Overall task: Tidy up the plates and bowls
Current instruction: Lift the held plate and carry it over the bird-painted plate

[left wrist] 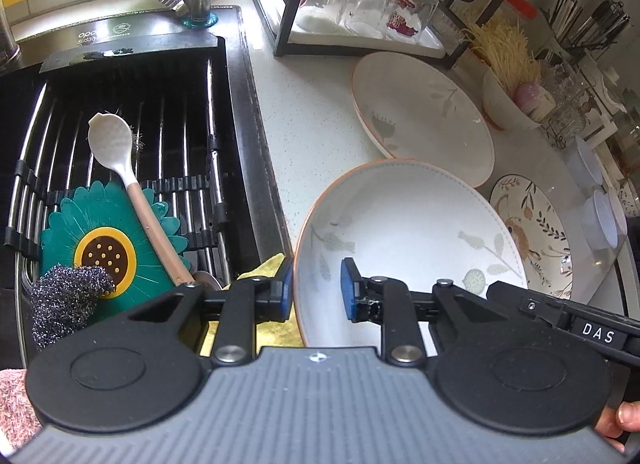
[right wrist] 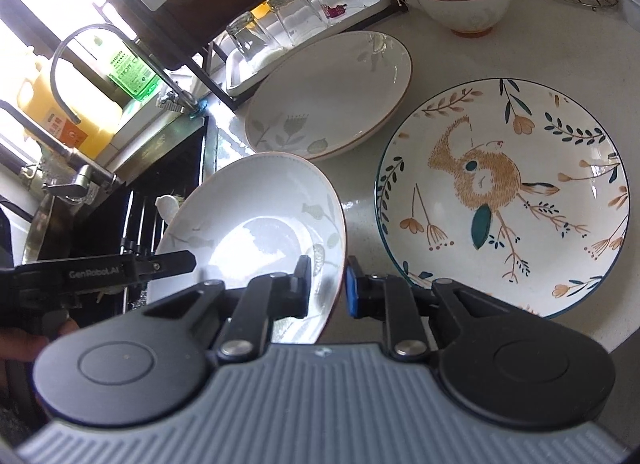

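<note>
A white deep plate with pale leaf prints and a brown rim (left wrist: 404, 224) (right wrist: 256, 216) hangs tilted above the counter, next to the sink. My left gripper (left wrist: 317, 286) is shut on its left rim, one blue pad outside and one inside. My right gripper (right wrist: 328, 280) is shut on its right rim the same way. Each view shows a finger of the other gripper (left wrist: 508, 292) (right wrist: 172, 262) at the plate's far side. A matching leaf plate (left wrist: 424, 116) (right wrist: 332, 92) lies flat behind it. A plate with a bird pattern (right wrist: 504, 192) (left wrist: 536, 236) lies flat to the right.
The black sink (left wrist: 248, 136) on the left holds a wire rack with a white spoon (left wrist: 116, 148), a sunflower mat (left wrist: 104, 248) and a scouring pad (left wrist: 68, 300). Upturned glasses (left wrist: 360, 4) stand in a black frame behind. A bowl of yellow strands (right wrist: 468, 12) sits at the back right.
</note>
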Demonstrator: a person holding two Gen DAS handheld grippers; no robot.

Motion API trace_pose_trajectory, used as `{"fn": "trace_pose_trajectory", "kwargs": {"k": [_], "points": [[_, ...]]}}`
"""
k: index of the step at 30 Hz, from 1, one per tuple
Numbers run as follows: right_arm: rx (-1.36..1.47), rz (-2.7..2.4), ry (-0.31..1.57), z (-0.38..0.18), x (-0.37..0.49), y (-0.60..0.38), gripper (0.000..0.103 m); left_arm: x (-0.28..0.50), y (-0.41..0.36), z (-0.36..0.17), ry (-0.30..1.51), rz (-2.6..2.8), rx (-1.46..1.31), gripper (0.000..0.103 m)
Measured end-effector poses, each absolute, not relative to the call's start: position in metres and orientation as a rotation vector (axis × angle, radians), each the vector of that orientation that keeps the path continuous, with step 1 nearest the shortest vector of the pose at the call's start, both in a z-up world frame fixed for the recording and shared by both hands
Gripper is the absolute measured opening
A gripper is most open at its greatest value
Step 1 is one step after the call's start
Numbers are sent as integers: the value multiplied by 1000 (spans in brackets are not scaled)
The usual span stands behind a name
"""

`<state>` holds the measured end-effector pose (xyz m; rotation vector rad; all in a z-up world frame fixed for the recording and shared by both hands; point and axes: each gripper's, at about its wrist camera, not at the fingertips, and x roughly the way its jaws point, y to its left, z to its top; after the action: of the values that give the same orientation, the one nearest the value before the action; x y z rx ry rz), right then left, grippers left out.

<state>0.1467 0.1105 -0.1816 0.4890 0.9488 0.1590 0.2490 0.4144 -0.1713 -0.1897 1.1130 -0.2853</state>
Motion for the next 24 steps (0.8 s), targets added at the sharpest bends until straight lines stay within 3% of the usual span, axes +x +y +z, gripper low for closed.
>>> {"fn": "trace_pose_trajectory", "kwargs": {"k": [24], "points": [[457,143,822,-123,148,44,21,257,351,-115,994,-363,-262,27]]}}
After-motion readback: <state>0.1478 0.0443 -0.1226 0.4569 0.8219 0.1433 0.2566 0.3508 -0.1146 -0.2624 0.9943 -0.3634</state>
